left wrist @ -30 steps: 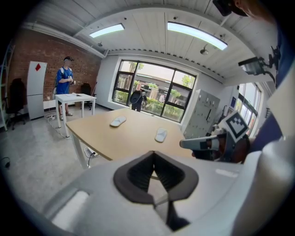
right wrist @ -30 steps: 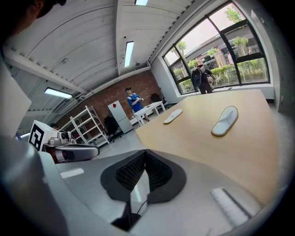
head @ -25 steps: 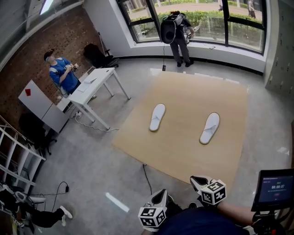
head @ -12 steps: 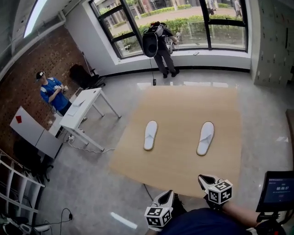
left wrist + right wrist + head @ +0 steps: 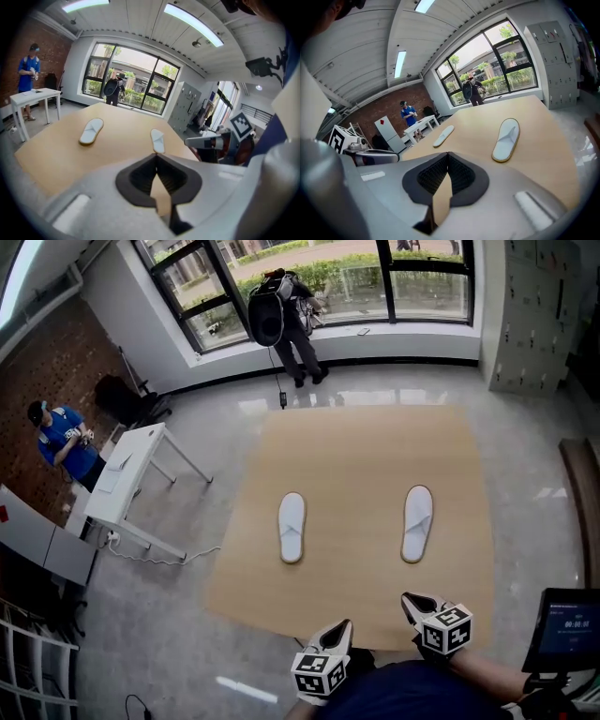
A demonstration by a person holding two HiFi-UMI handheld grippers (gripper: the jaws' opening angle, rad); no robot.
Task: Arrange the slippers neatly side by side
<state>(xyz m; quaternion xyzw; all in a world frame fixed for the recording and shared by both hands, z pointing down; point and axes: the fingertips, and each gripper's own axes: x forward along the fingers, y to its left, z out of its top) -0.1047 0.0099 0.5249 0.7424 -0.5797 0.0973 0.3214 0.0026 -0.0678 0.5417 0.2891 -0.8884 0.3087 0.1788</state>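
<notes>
I hold the left tool and right tool low by my body, pointing forward, jaws closed on nothing. The left slipper and right slipper lie well apart on the tan mat, lengthwise away from me.

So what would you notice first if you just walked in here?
Two white slippers lie well apart on a big tan mat in the middle of the grey floor: one slipper on the left of the head view, the other slipper on the right. At the bottom edge, the left gripper and right gripper are both shut and empty. A person with a black backpack stands by the big window.
</notes>
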